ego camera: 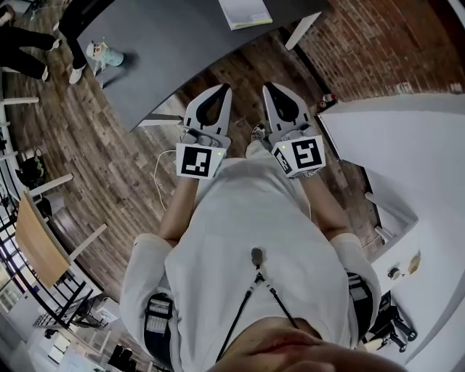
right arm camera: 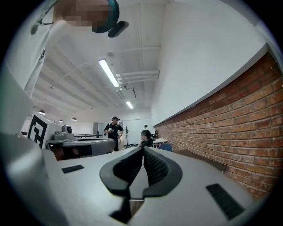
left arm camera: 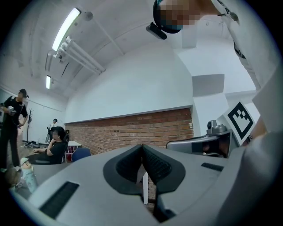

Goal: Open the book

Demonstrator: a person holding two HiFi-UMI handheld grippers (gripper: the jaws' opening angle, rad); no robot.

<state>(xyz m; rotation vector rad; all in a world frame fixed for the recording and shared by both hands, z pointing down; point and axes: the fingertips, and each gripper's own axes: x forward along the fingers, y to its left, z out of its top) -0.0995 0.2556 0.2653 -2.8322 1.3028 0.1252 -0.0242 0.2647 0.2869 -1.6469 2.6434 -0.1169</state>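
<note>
A pale, closed book [ego camera: 245, 12] lies on the dark grey table [ego camera: 167, 43] at the top of the head view. Both grippers are held level in front of the person's body, short of the table and side by side. My left gripper [ego camera: 226, 89] [left arm camera: 142, 146] is shut, its black pads meeting with nothing between them. My right gripper [ego camera: 267, 86] [right arm camera: 142, 150] is shut the same way and holds nothing. Neither gripper view shows the book. Each gripper appears at the edge of the other's view.
A white counter [ego camera: 407, 152] stands close on the right, with a brick wall [ego camera: 378, 43] beyond it. A wooden chair [ego camera: 36, 247] is at the left. People [ego camera: 29, 43] stand at the far left near the table. The floor is dark wood planks.
</note>
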